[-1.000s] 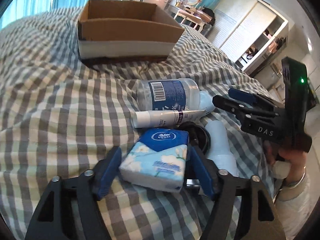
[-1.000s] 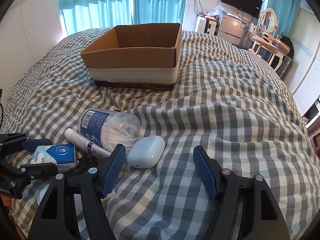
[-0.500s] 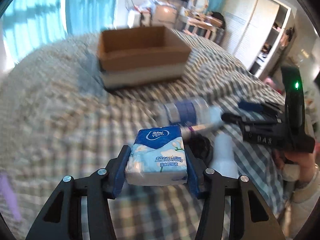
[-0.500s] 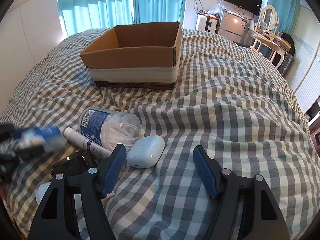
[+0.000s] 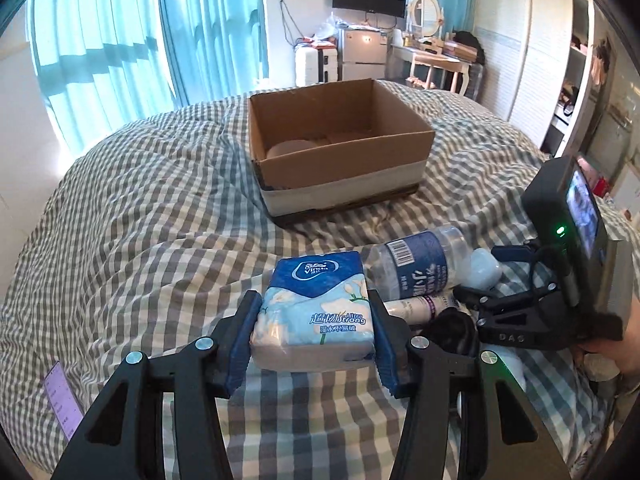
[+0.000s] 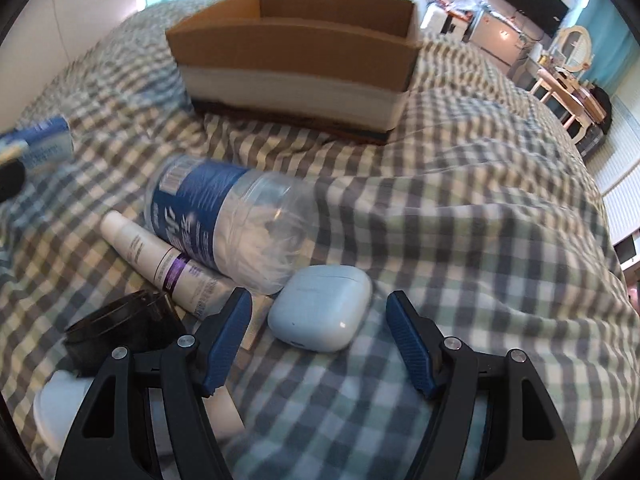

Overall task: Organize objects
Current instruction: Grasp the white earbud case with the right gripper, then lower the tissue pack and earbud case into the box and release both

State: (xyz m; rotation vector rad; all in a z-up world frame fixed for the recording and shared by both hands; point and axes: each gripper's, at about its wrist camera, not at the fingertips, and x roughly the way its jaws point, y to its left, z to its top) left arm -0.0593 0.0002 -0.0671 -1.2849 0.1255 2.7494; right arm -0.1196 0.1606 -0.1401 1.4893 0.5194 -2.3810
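Currently, by item:

Left tongs: clenched on the tissue pack, blue pads pressing its two long sides; pack is held clear of the bedding, logo end pointing away from the tongs.

Right tongs: released, jaws spread wide, nothing between the pads except the earbud case, which sits between the fingertips and touches neither.

Cardboard box: straight ahead of the left tongs, well beyond the pack, open top, white band round the lower wall. One round brownish item lies on its floor; cannot tell what it is.

Bottle: clear plastic with blue label, lying on its side just ahead-left of the right tongs, touching the far edge of the case.

Tube: white with purple band, lying alongside the bottle on its near side, end reaching the left pad of the right tongs.

Black jar: directly left of the right tongs' left finger, upright.

White object: partly hidden under the right tongs' left arm; cannot identify.

Checked duvet: everything rests on it, wrinkled.

Cross-view: right tongs appear to the right of the left tongs, beside the bottle.
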